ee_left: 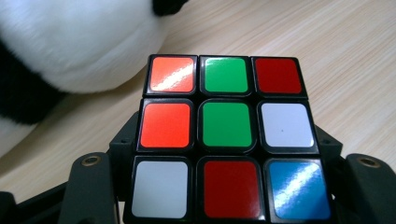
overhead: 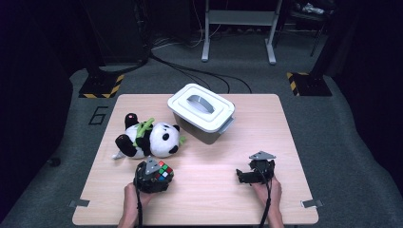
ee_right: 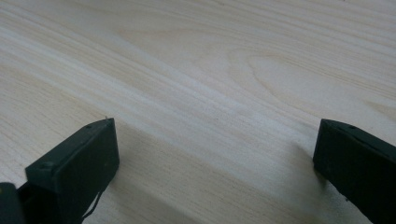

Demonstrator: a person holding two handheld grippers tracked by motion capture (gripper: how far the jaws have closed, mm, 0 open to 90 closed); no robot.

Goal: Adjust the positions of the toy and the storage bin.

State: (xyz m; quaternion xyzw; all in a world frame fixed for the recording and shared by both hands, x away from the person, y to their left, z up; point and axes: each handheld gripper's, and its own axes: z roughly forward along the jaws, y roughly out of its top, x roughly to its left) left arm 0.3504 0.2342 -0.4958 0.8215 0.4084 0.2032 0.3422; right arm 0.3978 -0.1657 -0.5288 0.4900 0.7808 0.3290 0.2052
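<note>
Left gripper [overhead: 159, 176] sits at the lower left of the high view, jaws about half open and clamped on the puzzle cube [overhead: 163, 172] — the left gripper view has the cube [ee_left: 226, 137] dead centre, black jaws pressed against both its sides, its facing squares orange, green, red, white and blue. The cube is near the front edge of the worktop [overhead: 209, 199], just below the plush panda [overhead: 149, 138], which lies on its side. Right gripper [overhead: 249, 176] rests at the lower right of the high view — jaws spread wide over bare wood, nothing between them. A white lidded box [overhead: 201, 112] stands at upper centre.
</note>
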